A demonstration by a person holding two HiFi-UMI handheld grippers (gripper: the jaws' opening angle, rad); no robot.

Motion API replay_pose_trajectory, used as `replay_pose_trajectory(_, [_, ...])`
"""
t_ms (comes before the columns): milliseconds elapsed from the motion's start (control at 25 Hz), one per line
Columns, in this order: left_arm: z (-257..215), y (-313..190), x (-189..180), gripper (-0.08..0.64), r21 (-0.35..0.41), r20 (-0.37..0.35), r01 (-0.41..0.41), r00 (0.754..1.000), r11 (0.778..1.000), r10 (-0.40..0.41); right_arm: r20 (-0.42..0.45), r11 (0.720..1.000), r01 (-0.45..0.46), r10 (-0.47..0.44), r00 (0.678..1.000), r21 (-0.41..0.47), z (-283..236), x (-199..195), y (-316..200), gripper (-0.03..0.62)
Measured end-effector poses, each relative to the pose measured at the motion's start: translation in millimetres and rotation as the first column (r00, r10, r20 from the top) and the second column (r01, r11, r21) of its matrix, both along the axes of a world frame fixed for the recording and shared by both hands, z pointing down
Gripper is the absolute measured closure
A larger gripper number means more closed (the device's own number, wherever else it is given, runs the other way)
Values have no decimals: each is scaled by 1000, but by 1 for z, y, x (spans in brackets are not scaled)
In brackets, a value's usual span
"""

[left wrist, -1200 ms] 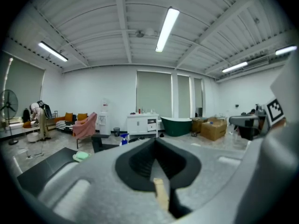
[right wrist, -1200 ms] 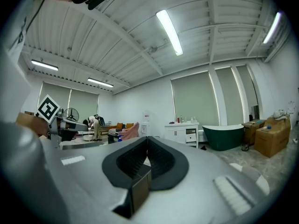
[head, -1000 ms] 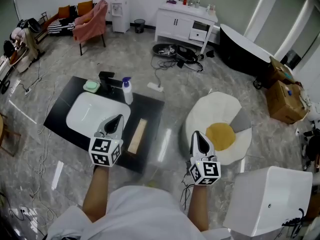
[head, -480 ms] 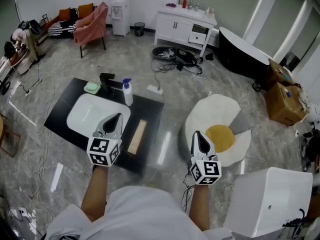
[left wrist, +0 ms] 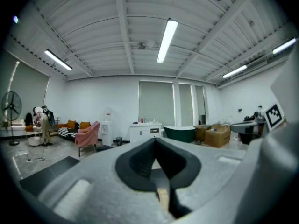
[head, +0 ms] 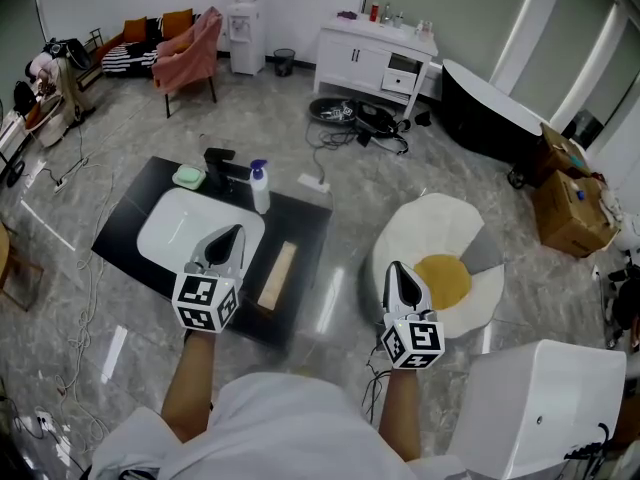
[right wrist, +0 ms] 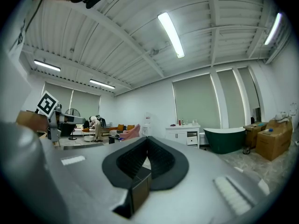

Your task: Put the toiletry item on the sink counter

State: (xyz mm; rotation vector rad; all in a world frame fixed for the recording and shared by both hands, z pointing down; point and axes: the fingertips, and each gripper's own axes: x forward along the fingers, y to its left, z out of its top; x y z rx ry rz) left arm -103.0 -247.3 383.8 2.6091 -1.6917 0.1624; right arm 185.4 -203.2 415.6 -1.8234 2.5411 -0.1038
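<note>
One black tabletop (head: 300, 230) lies on the floor and carries one white basin (head: 170, 233). Two grippers show in the head view: the left hand-held gripper (head: 233, 236) over the basin's 4 o'clock edge, and the right hand-held gripper (head: 398, 272) well apart at 3 o'clock. Each gripper's own view shows its jaws pressed together with nothing between them, against ceiling lights and far furniture. One wooden block (head: 277, 276) lies at the basin's 4 o'clock. One pump bottle (head: 259, 188) stands at the basin's 1 o'clock. One green dish (head: 187, 177) sits at 12 o'clock.
</note>
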Motion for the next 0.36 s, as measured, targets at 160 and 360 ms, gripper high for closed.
replay_pose_trajectory(160, [-3, 0, 0, 561, 12, -6, 8, 1000, 1000, -8, 4, 1000, 3, -3, 1000, 1, 0, 1, -1, 589])
replay_pose_trajectory(360, [-4, 0, -6, 561, 11, -7, 15, 1000, 1000, -15, 5, 1000, 5, -5, 1000, 4, -2, -2, -2, 589])
